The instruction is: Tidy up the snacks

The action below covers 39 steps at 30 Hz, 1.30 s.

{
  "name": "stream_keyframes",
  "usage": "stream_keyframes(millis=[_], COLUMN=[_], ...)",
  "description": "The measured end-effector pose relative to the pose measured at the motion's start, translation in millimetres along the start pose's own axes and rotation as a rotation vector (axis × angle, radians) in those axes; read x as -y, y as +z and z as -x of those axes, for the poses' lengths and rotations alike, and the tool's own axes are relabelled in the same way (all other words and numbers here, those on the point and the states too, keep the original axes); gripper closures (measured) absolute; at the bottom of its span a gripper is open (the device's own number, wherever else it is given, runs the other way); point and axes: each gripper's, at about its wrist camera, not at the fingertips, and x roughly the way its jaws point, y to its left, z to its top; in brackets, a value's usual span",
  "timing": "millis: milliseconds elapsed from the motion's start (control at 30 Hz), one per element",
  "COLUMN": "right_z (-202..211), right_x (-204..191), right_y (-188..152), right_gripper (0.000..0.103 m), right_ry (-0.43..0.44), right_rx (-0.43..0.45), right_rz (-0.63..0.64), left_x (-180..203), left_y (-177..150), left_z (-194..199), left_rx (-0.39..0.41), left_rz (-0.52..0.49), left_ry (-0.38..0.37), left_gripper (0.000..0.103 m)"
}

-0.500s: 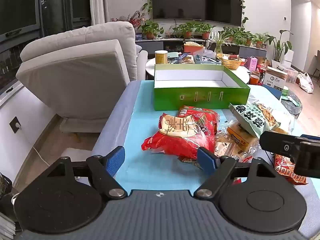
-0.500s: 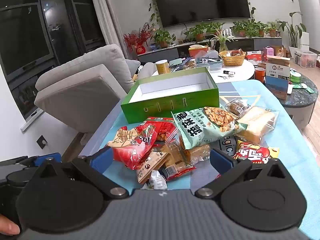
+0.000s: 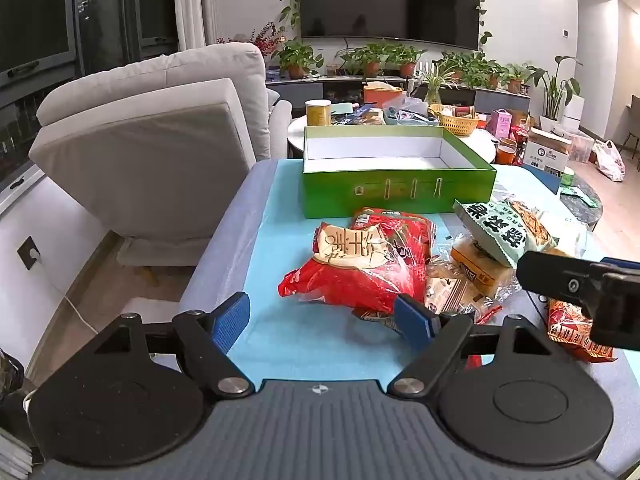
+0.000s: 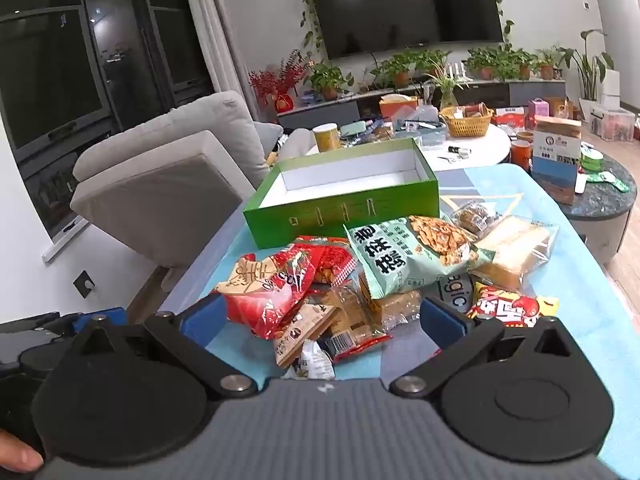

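A heap of snack packets lies on the teal-covered table in front of an open green box with a white, bare inside. In the left wrist view a red bag lies just beyond my left gripper, which is open over bare cloth. My right gripper is open too, low at the near edge of the heap. The red bag and small brown packets lie between and beyond its blue pads without being pressed. A pale green bag tops the heap.
Bagged bread and a red-and-yellow packet lie at the right. A grey recliner stands left of the table. A cluttered round table is behind the box. The right gripper's black frame reaches in from the right. A fingertip shows bottom left.
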Motion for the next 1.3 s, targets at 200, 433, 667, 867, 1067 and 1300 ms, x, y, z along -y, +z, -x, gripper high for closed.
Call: stream_keyframes(millis=[200, 433, 667, 867, 1067, 1300], right_z=[0, 7, 10, 8, 6, 6], right_x=[-2, 1, 1, -2, 1, 1], right_y=[0, -1, 1, 1, 0, 0], right_gripper=[0.024, 0.024, 0.024, 0.024, 0.024, 0.024], right_ry=[0.002, -0.022, 0.005, 0.01, -0.003, -0.013], right_rx=[0.024, 0.136, 0.159, 0.135, 0.119, 0.108], right_rz=[0.014, -0.044, -0.02, 0.023, 0.016, 0.024], left_x=[0, 0, 2, 1, 3, 4], left_y=[-1, -2, -3, -1, -1, -1], left_z=[1, -2, -5, -4, -4, -4], left_rx=[-0.003, -0.011, -0.025, -0.016, -0.02, -0.02], left_rz=[-0.003, -0.004, -0.008, -0.004, -0.013, -0.014], left_ry=[0.0, 0.005, -0.001, 0.002, 0.001, 0.002], left_gripper=[0.026, 0.026, 0.026, 0.026, 0.026, 0.026])
